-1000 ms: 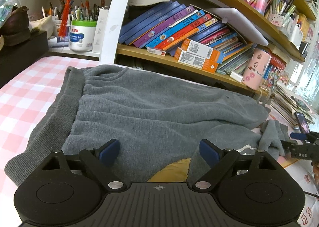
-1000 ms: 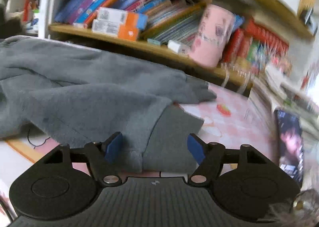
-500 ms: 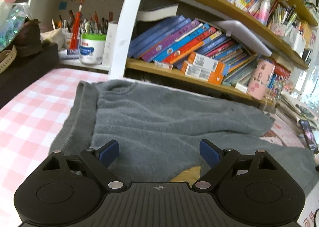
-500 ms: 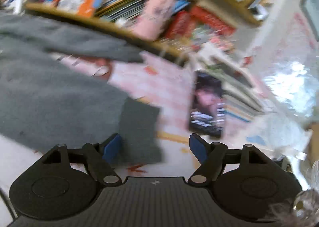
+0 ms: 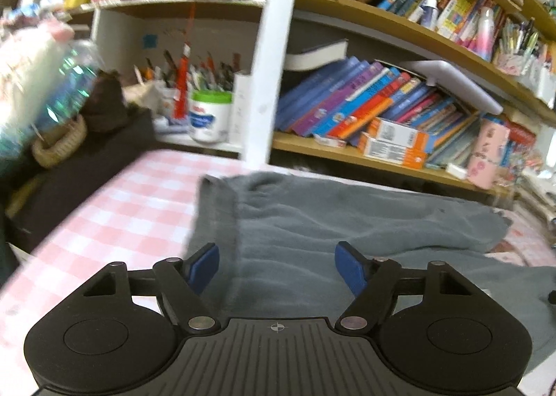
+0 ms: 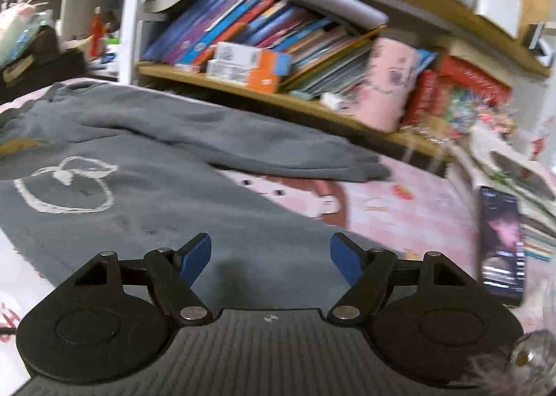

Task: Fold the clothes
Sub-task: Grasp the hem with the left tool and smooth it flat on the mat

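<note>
Leftmost, a pink-checked worktop carries a grey sweater spread flat, its ribbed hem turned toward the left edge. Left tool: hovering above the hem end of the sweater, its blue pads parted and closing, with only grey cloth seen below the gap and nothing pinched between them. The fabric runs from just ahead of this tool away to the right, one sleeve folded across the body along the far side. Behind the worktop stands a shelf of leaning books, with a white tub of pens in the bay to its left.

Right tool: poised over the near right part of the same sweater, blue pads apart and opening, empty; the cloth lies under and ahead of the gap, and whether it touches the pads cannot be told. A white heart outline marks the fabric ahead and left of this tool. The folded sleeve lies well beyond it, its cuff ending on the pink cartoon print of the worktop. Farthest right, a phone rests on the worktop, apart from the sweater.
</note>
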`<state>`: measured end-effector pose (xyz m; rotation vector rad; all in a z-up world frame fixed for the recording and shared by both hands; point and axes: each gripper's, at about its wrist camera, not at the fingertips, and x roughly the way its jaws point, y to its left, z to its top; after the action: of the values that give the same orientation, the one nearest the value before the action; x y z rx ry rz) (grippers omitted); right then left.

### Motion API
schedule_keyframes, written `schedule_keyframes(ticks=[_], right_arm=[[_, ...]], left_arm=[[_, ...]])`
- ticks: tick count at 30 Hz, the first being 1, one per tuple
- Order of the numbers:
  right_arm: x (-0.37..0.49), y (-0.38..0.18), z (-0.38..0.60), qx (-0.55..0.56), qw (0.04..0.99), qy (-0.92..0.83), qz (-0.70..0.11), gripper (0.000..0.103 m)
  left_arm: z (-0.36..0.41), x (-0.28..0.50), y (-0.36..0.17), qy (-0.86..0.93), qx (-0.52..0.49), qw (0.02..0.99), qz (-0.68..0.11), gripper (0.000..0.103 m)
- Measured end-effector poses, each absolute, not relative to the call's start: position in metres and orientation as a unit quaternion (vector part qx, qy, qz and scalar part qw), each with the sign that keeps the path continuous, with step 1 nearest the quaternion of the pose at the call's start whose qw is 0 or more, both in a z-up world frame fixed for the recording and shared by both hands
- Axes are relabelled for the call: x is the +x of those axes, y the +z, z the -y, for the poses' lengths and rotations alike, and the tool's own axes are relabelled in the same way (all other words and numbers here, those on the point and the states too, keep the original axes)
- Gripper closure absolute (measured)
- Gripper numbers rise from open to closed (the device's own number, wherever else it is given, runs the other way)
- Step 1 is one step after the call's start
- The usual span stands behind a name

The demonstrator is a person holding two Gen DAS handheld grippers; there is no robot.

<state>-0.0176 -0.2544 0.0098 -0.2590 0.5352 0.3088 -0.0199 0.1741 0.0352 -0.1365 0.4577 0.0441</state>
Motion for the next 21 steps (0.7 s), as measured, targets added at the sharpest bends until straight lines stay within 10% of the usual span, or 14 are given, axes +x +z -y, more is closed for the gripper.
schedule_keyframes(ticks=[12,16,21], right_arm=[[-0.015,-0.005,0.248,-0.106,0.935,0.178,-0.287,0.023],[-0.015,-0.005,0.248,-0.105,0.934,0.178,-0.29,0.021],[-0.013,-0.005,0.249,-0.102,0.934,0.178,-0.294,0.016]], left_arm=[[-0.196,-0.008,0.016,0.053,-0.071,0.956,-0.281,0.029],[-0.192,0.0,0.009,0.048,-0.062,0.951,-0.297,0.066],[-0.196,0.001,0.003,0.04,-0.057,0.951,-0.302,0.079]])
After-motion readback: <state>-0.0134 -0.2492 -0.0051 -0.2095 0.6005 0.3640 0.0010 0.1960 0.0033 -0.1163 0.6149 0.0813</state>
